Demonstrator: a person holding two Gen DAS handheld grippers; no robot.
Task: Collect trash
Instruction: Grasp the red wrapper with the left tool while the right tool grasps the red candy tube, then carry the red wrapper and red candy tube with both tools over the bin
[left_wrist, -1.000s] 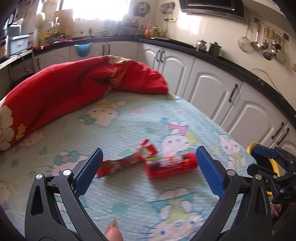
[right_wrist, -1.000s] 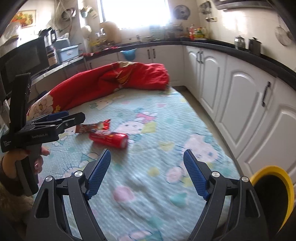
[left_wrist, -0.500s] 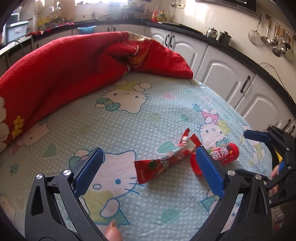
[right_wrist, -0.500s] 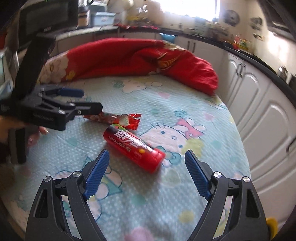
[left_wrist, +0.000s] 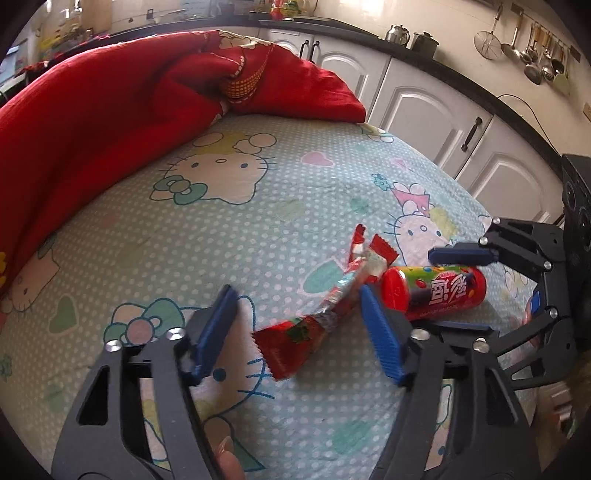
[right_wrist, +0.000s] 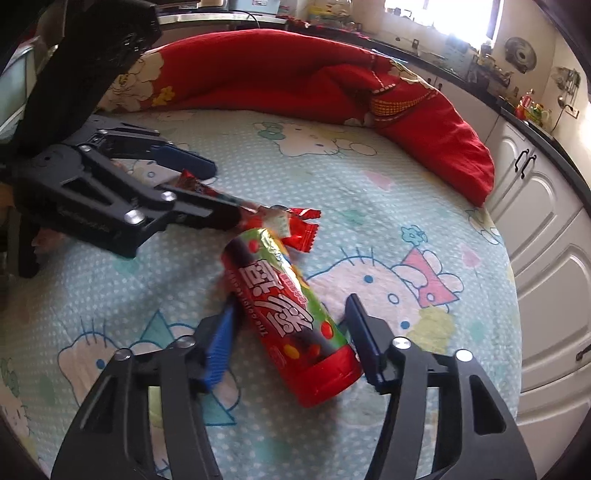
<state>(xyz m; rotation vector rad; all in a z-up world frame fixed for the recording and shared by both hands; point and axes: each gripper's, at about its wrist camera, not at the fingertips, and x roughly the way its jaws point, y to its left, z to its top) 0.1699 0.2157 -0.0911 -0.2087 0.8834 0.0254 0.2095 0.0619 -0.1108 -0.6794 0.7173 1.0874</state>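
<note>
2 grippers, both part-open: left gripper (left_wrist: 295, 328) straddles wrapper (left_wrist: 317, 314); right gripper (right_wrist: 291, 339) straddles tube (right_wrist: 288, 314), neither gripped.

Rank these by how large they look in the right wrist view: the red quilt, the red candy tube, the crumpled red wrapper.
1. red quilt, largest by far.
2. red candy tube; nearness to the camera enlarges it.
3. crumpled red wrapper, smallest, partly hidden behind the left gripper.

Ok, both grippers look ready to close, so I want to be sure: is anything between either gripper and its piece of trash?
Nothing visible. The left gripper straddles the red wrapper; the right gripper straddles the red candy tube. Both have open jaws.
</note>
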